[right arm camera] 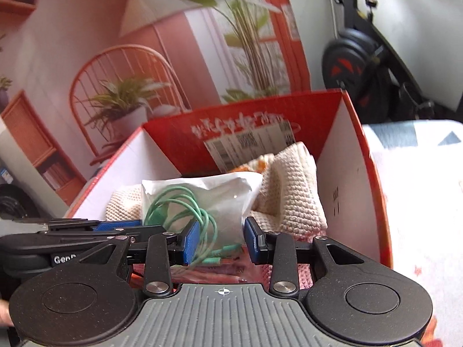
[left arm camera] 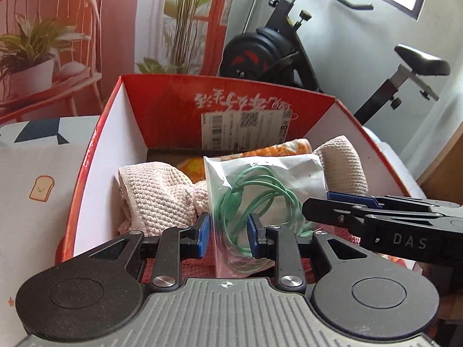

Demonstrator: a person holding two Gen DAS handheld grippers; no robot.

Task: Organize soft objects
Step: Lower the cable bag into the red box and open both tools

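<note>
Clear plastic bag of coiled green cable point(left arm camera: 254, 199) clamped in left fingers point(left arm camera: 226, 234) and right fingers point(right arm camera: 221, 241), over red cardboard box point(left arm camera: 173, 107) holding cream knitted cloths point(left arm camera: 162, 193).

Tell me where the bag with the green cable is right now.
The clear bag of green cable stands inside the red box, between the left gripper's fingers in its view, with knitted cloths on both sides.

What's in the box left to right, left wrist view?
Pink knit cloth → clear bag with green cable → cream knit cloth → right gripper coming in from the right edge.
</note>
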